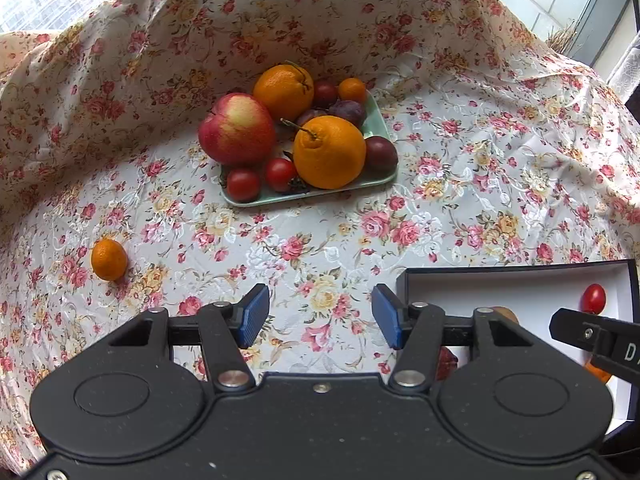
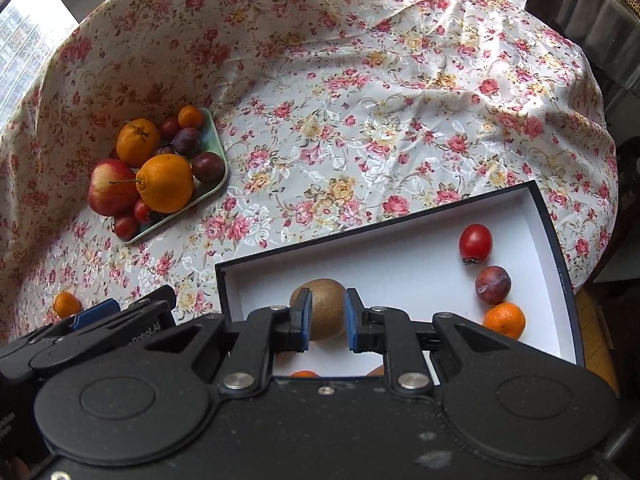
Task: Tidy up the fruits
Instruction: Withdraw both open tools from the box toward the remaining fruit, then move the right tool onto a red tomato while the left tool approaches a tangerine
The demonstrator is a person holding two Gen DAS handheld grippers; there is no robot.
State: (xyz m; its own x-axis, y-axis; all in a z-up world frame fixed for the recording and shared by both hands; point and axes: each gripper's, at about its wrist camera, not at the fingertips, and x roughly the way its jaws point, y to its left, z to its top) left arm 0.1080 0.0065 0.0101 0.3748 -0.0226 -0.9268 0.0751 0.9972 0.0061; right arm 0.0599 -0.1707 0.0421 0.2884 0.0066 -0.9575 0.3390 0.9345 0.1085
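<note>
Right gripper (image 2: pixel 327 318): fingers narrowly parted above kiwi (image 2: pixel 320 312) in box (image 2: pixel 560 276) (grip cannot be told). Left gripper (image 1: pixel 320 316): fingers half open, empty, over worktop (image 1: pixel 320 240).

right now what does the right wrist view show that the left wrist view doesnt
Only the right wrist view: a plum in the white box, and the right gripper with its jaws slightly apart over a kiwi. Only the left wrist view: the left gripper open over bare cloth. Both: the green tray of fruit, the loose mandarin on the cloth, the boxed tomato.
</note>
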